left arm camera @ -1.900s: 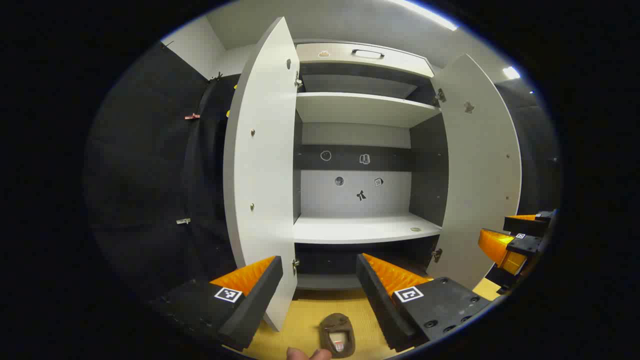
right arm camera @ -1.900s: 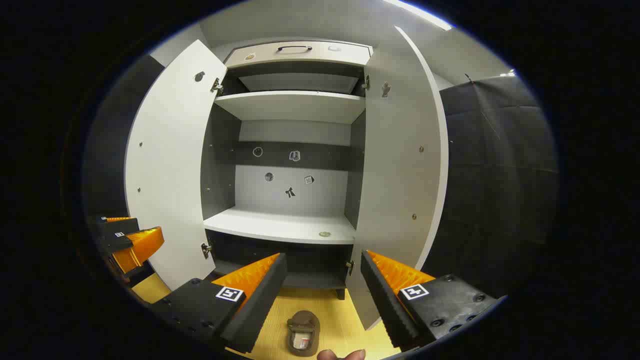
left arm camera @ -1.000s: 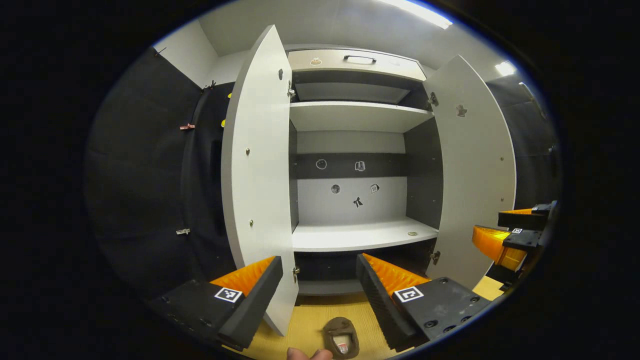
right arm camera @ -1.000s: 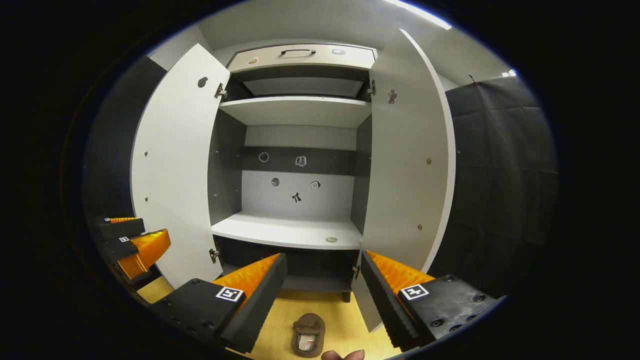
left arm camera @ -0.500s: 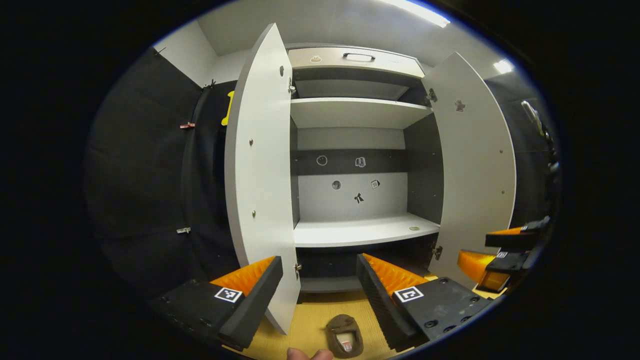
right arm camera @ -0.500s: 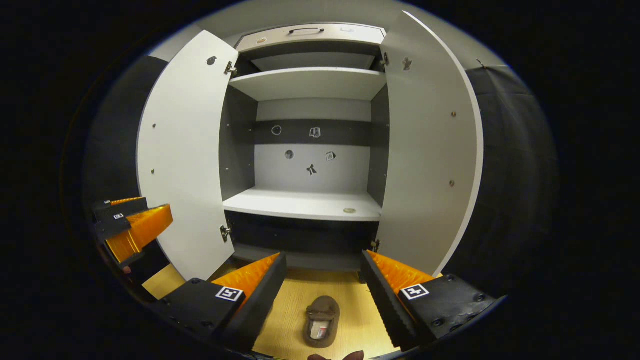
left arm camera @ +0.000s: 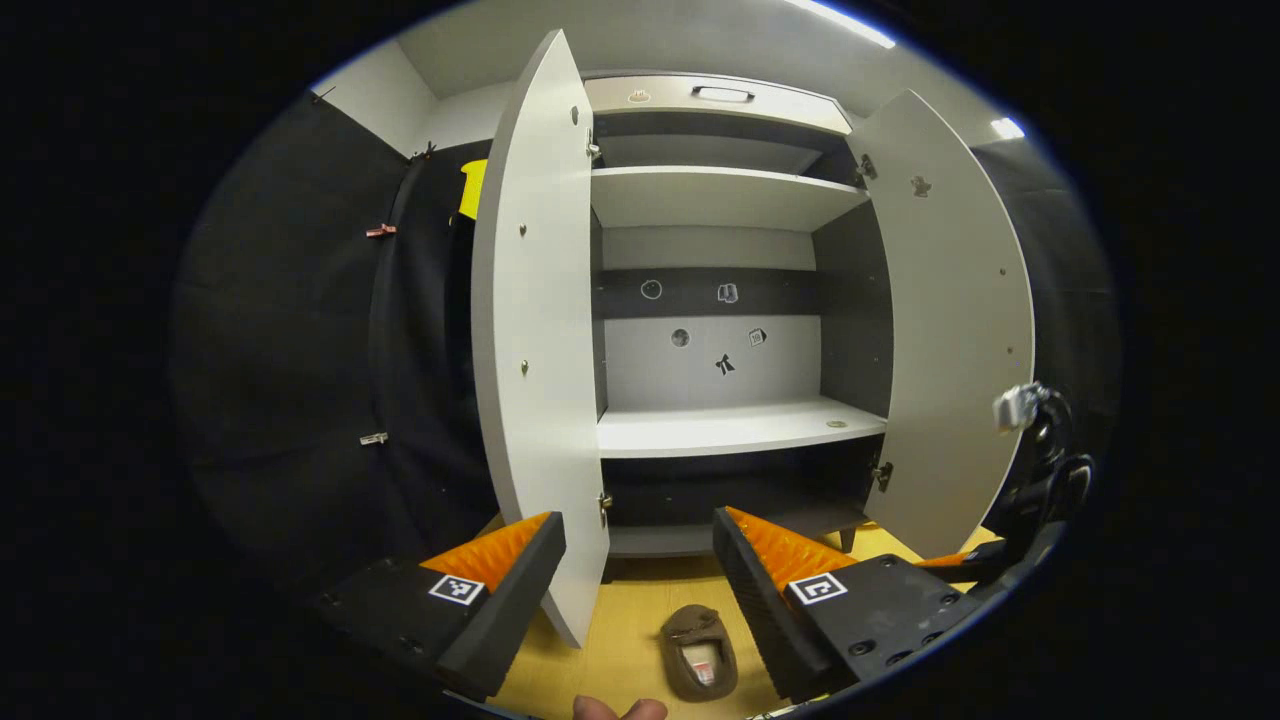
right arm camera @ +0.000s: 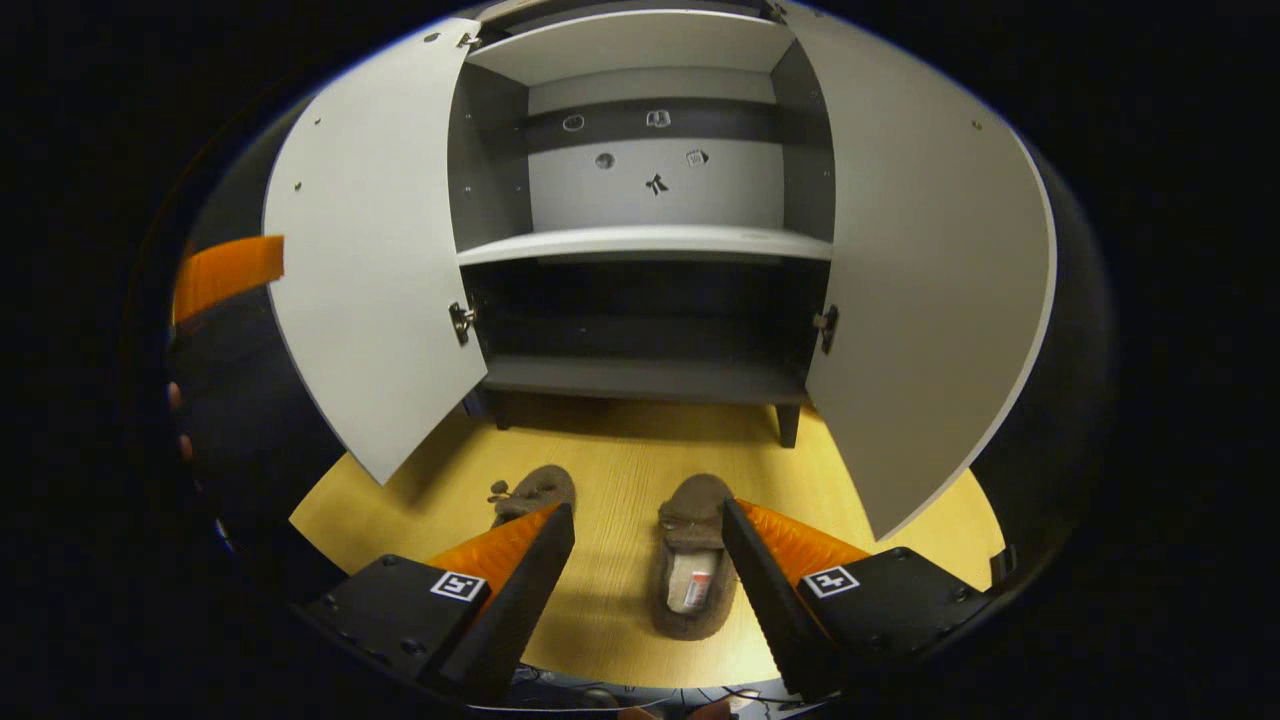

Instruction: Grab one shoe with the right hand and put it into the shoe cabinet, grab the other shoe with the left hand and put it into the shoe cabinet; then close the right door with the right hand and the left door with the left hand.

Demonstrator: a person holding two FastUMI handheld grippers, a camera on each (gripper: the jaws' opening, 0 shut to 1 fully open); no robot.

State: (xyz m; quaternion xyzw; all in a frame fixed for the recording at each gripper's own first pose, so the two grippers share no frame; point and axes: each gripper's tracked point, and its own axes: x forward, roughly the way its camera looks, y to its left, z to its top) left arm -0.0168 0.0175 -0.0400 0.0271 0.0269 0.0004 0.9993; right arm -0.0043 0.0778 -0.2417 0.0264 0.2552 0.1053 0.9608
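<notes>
A: Start with the left gripper view. How far along is the job?

B: By my reading, nothing is done yet. The cabinet (left arm camera: pixel 735 300) stands with both doors swung wide: left door (left arm camera: pixel 540 330), right door (left arm camera: pixel 960 320). Its lit shelf (left arm camera: pixel 735 432) holds no shoe. One shoe (left arm camera: pixel 700 652) lies on the floor (left arm camera: pixel 620 640) in front of the cabinet, below the left gripper (left arm camera: pixel 638 560), whose fingers are spread apart and hold nothing.

A: And the right gripper view?

B: Same verdict. The right gripper (right arm camera: pixel 648 560) tips down toward the floor (right arm camera: pixel 880 560) in front of the cabinet (right arm camera: pixel 650 250), fingers apart and empty. Two shoes lie there: the right shoe (right arm camera: pixel 692 570) sits in the gap between the fingers but no finger presses on it, and the left shoe (right arm camera: pixel 535 490) peeks out just behind the left finger (right arm camera: pixel 500 560). The bottom shelf (right arm camera: pixel 645 378) is bare.

A: So what remains?

B: Everything, I'd say: grab the right shoe and stow it, then the other, then shut both doors. The right gripper looks lined up for the first grab.
</notes>
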